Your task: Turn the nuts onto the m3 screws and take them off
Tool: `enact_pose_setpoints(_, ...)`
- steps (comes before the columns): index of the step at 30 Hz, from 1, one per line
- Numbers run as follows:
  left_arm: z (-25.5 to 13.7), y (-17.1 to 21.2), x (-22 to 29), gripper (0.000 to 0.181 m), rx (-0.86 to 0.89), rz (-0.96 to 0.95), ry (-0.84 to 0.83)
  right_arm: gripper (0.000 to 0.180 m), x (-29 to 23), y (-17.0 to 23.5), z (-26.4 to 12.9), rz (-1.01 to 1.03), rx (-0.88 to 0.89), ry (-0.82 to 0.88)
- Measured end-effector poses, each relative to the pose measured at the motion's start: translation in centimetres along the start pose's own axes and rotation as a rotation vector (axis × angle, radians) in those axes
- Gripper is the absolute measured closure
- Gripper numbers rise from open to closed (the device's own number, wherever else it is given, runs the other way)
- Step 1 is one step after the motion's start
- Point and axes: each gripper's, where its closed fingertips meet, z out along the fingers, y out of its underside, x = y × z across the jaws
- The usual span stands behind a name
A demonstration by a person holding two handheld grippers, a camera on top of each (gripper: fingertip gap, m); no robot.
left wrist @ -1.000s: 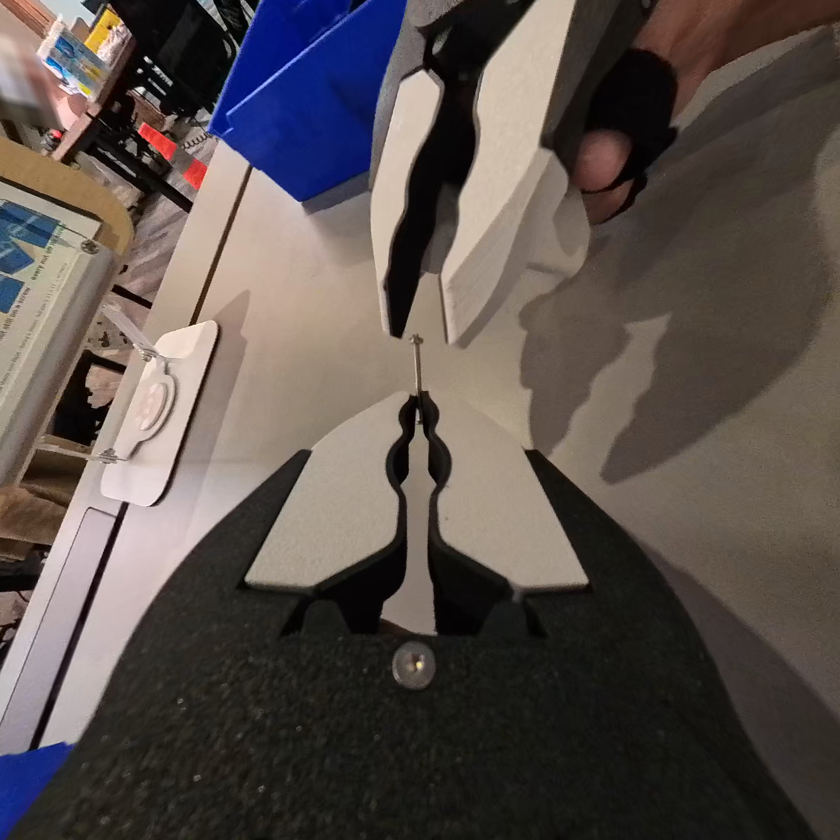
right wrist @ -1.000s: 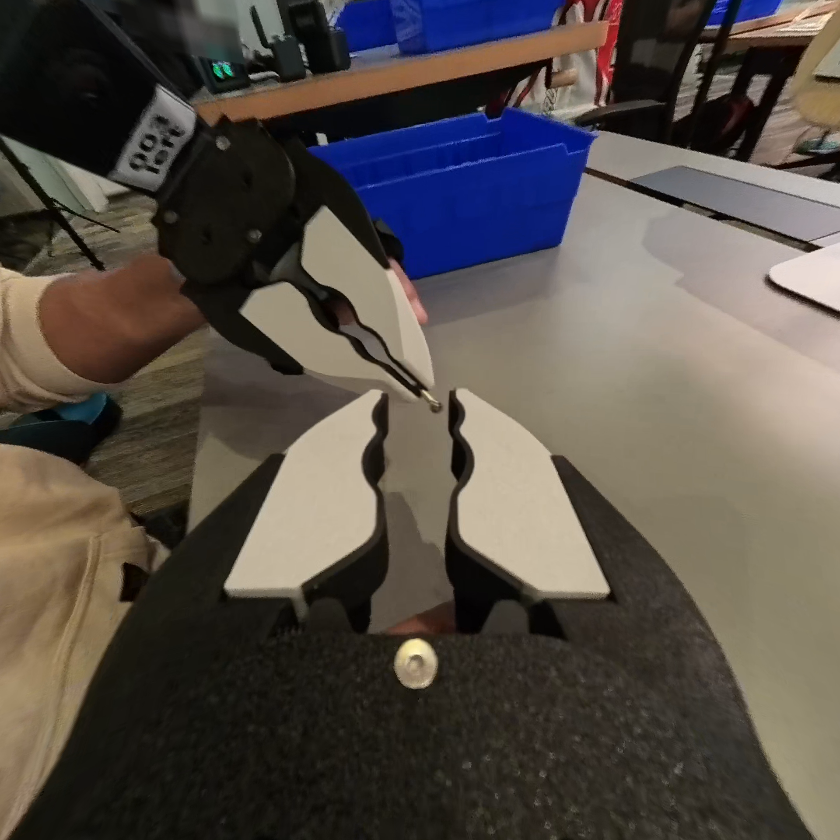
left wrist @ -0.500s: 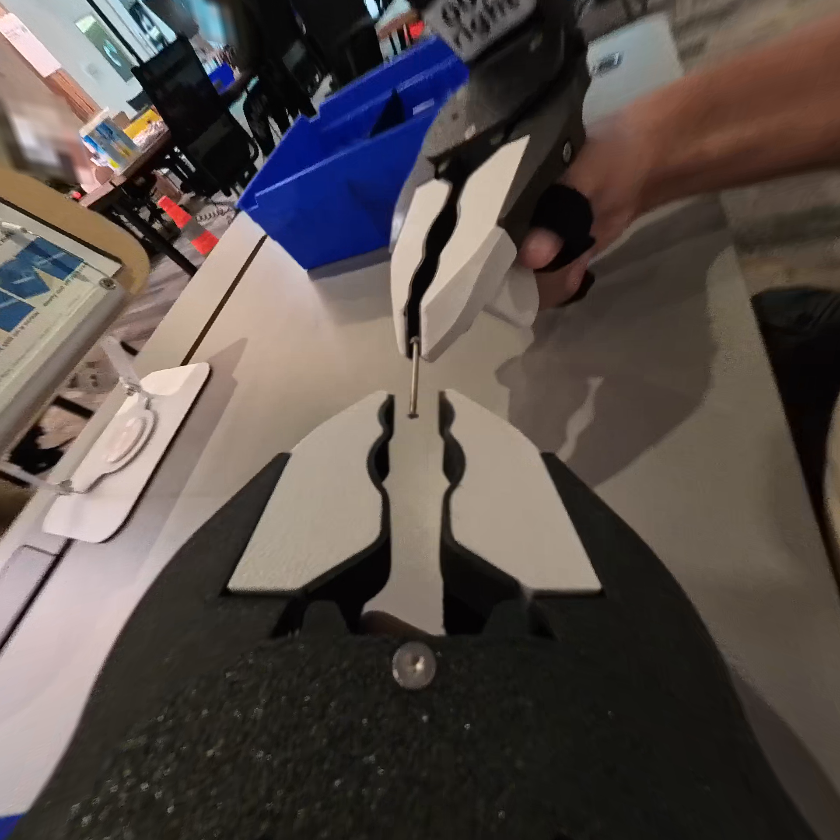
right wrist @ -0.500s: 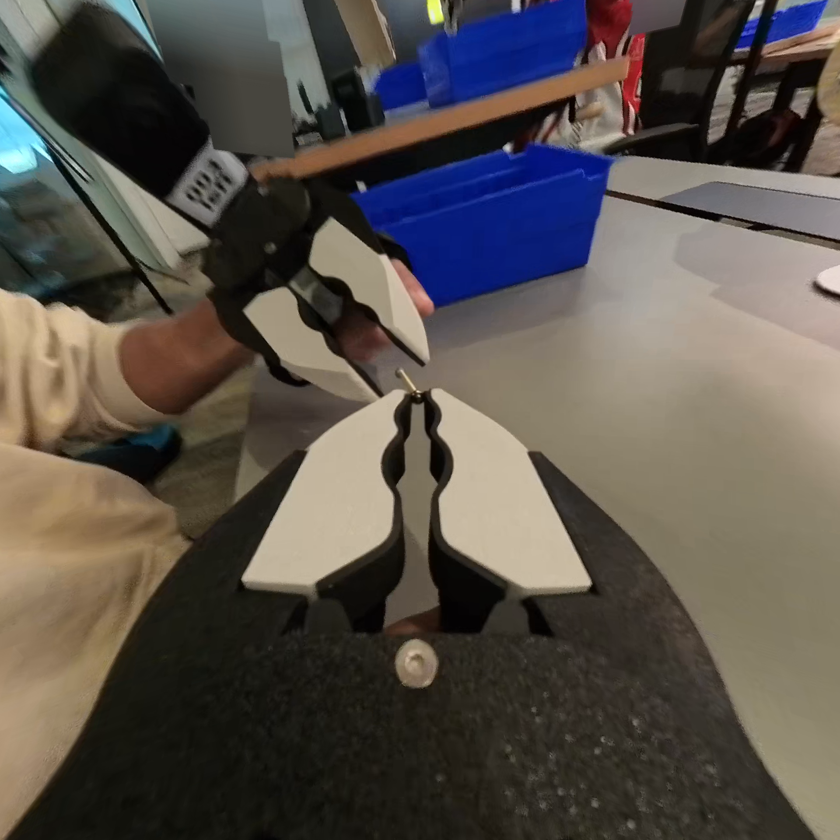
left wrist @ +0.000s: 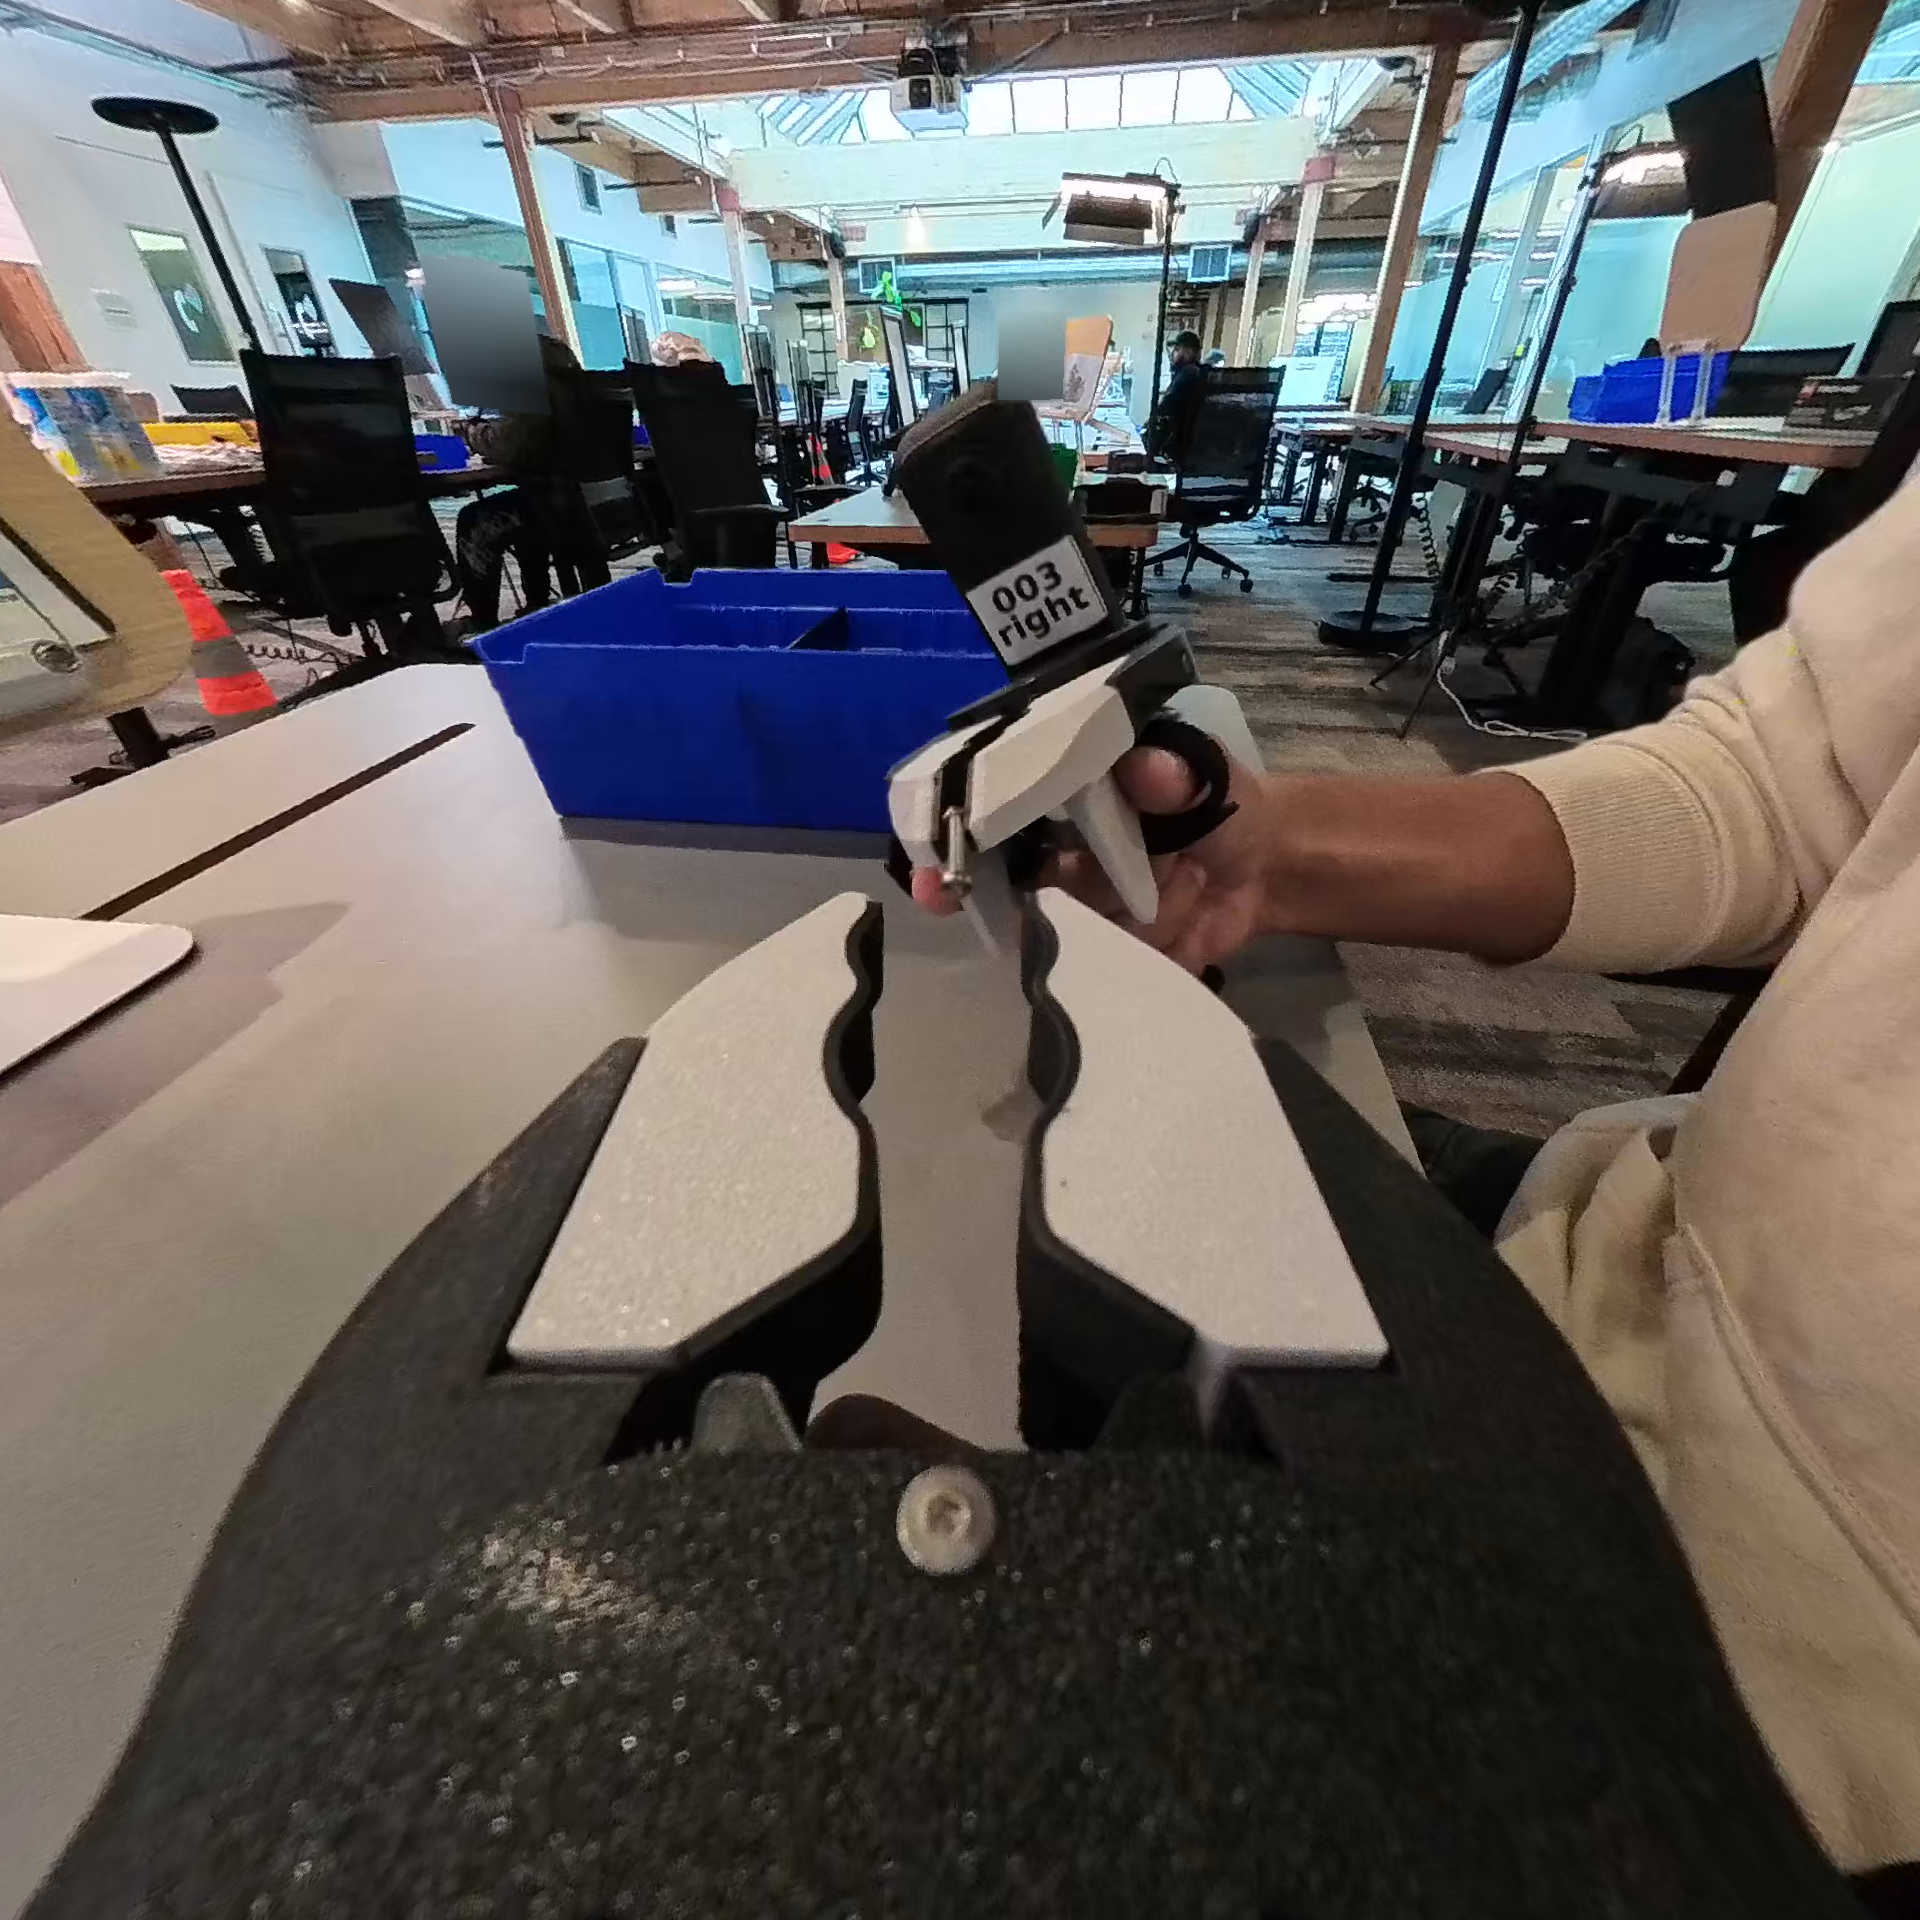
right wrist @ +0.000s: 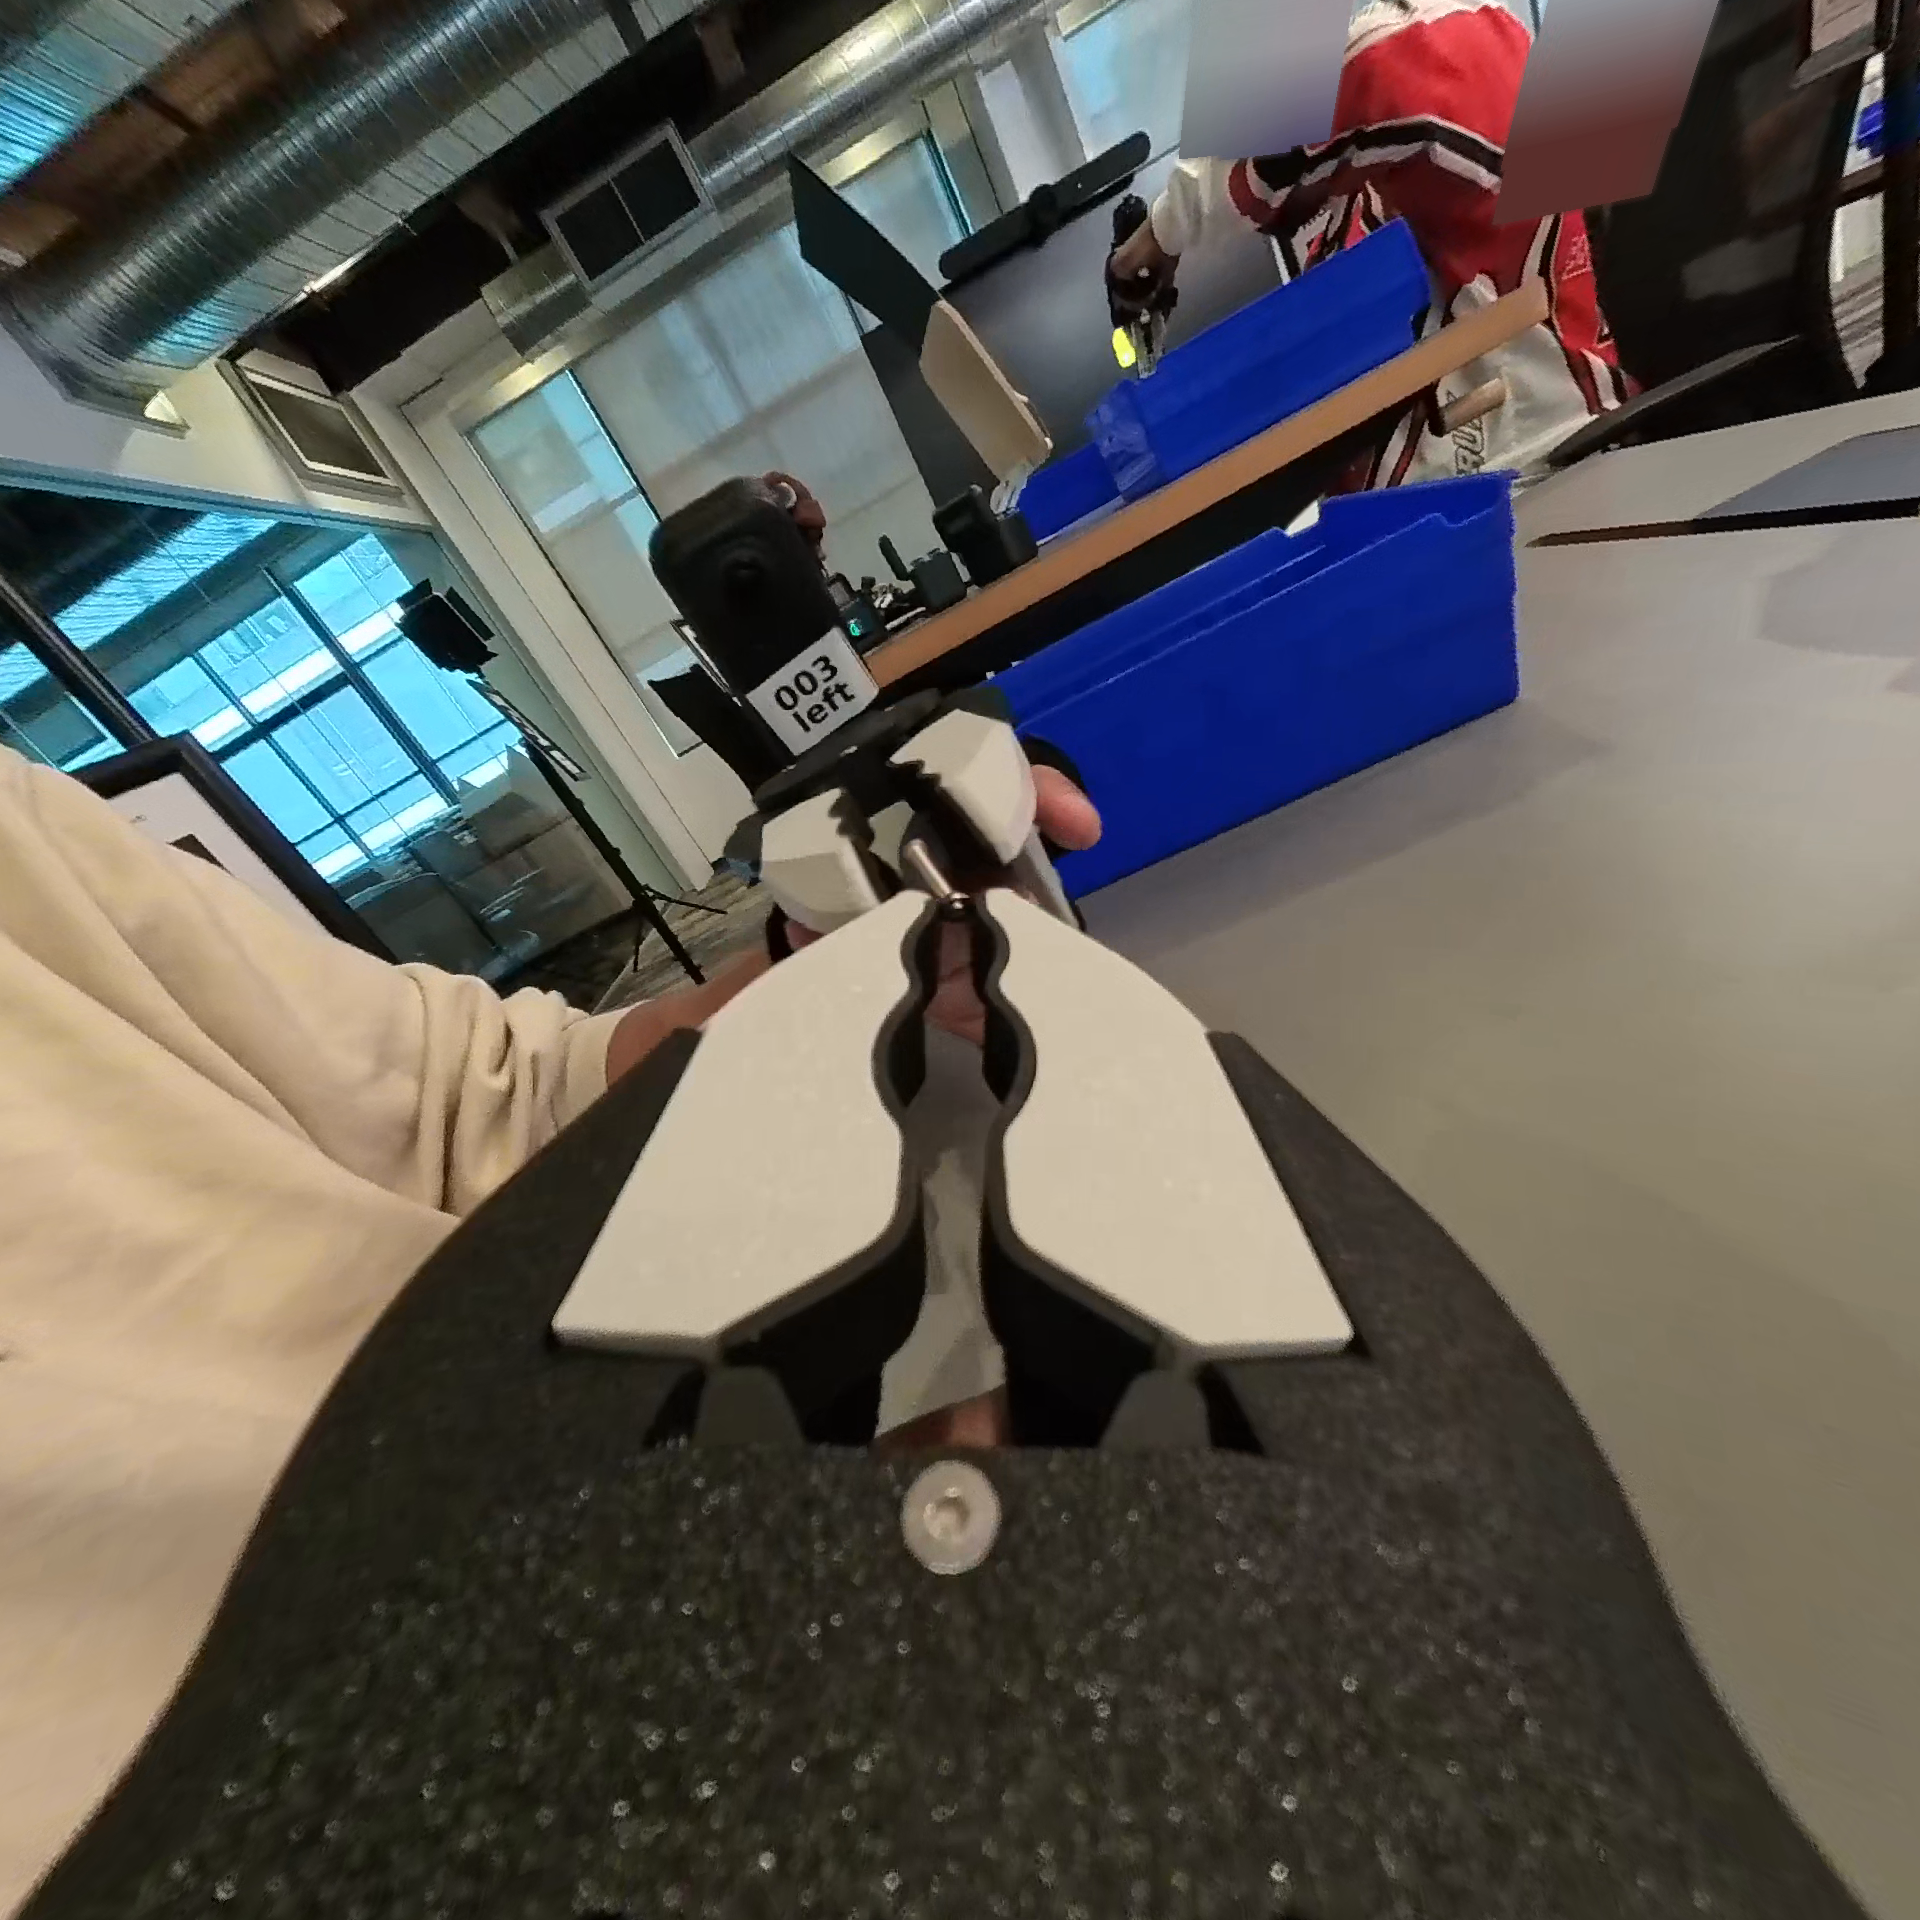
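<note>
My right gripper [right wrist: 951, 906] was clenched on the screw [right wrist: 928, 878], pinching it at the very tips, a little above the middle of the right wrist view. The screw pointed away from me toward my left gripper [right wrist: 904, 831], which sat just beyond it in that view with its fingers apart and nothing between them. In the left wrist view the same screw [left wrist: 951, 850] stuck out of the right gripper's tips [left wrist: 948, 831] at upper centre, slanting downward, while my own left fingers [left wrist: 727, 1143] filled the lower middle of the frame, spread wide with only bare table [left wrist: 364, 935] showing in the gap.

I could not make out a nut anywhere. There was a small dark bit where the screw met my right tips, but whether that was a nut or the screw's head I could not tell.

Judging from this, the job looked to be in between steps: the screw was held in one gripper only, and the left was released and free. Either a nut had yet to be fetched and turned on, or one had to be turned off; the pictures did not settle which. The blue bin [left wrist: 748, 707] stood on the table behind, at upper centre, its contents hidden from me.
</note>
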Motion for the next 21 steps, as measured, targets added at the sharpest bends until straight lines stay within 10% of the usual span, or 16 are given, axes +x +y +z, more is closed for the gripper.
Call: enact_pose_setpoints(21, -0.4, -0.2, 0.2, 0.177, 0.039, -0.079, 0.095, 0.151, -1.1, 0.1, 0.0, -0.053, -0.083, -0.044)
